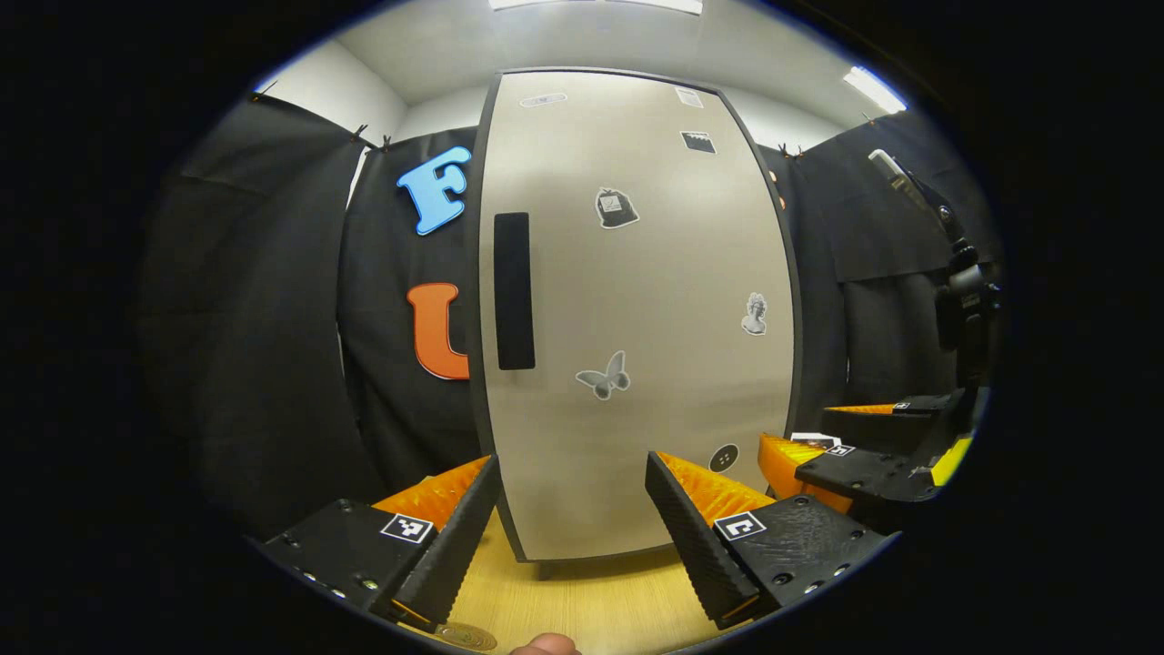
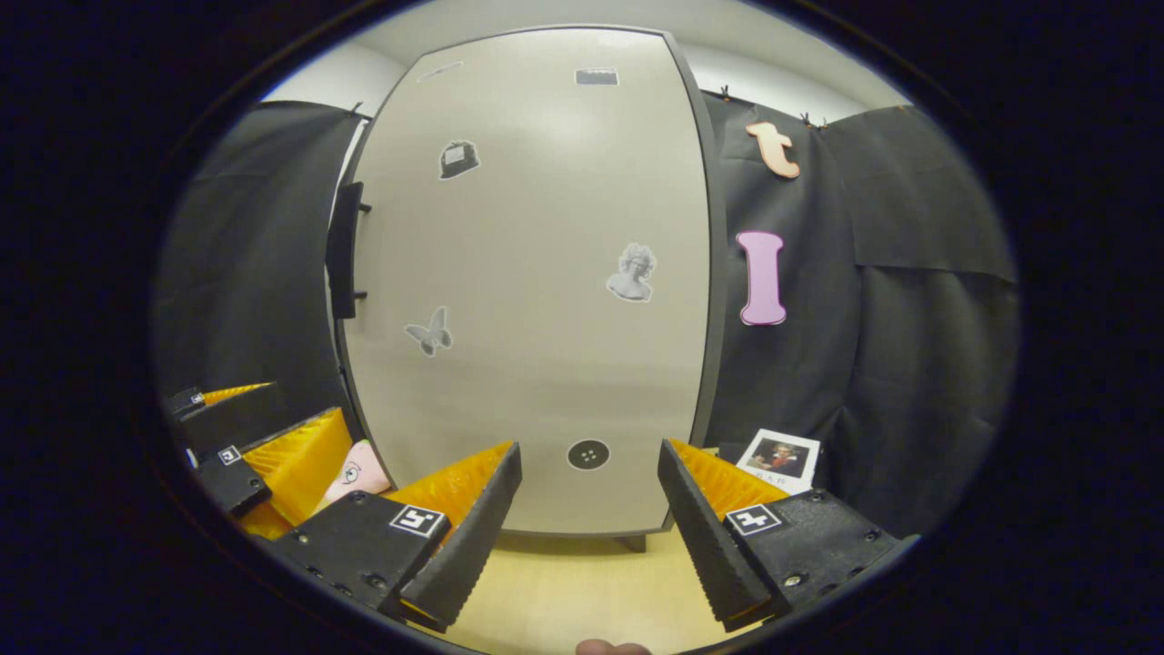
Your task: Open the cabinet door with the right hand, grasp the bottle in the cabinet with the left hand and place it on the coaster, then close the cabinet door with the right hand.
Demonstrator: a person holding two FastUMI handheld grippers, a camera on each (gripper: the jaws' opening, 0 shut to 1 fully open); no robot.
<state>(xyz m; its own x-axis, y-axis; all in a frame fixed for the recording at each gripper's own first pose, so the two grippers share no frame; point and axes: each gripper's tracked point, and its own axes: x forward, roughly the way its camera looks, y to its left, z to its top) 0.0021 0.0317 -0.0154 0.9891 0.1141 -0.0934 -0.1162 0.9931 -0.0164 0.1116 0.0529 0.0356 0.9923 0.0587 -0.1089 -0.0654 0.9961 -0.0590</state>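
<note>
The tall beige cabinet [image 1: 637,318] stands shut in front of me on the wooden table, so its inside is hidden. Its dark vertical handle [image 1: 514,291] runs along the door's left edge, and in the right gripper view the handle [image 2: 346,250] sticks out sideways from the door [image 2: 527,273]. My left gripper [image 1: 573,537] is open, low before the door with nothing between its fingers. My right gripper [image 2: 589,537] is also open and apart from the door. A round coaster [image 1: 464,635] lies on the table just under the left gripper's left finger.
The right gripper [image 1: 793,428] hovers to the right in the left gripper view, and the left gripper [image 2: 305,405] shows at the left of the right gripper view. A small pink figure [image 2: 355,471] and a photo card [image 2: 780,458] sit by the cabinet's base. A camera stand [image 1: 964,282] rises at far right.
</note>
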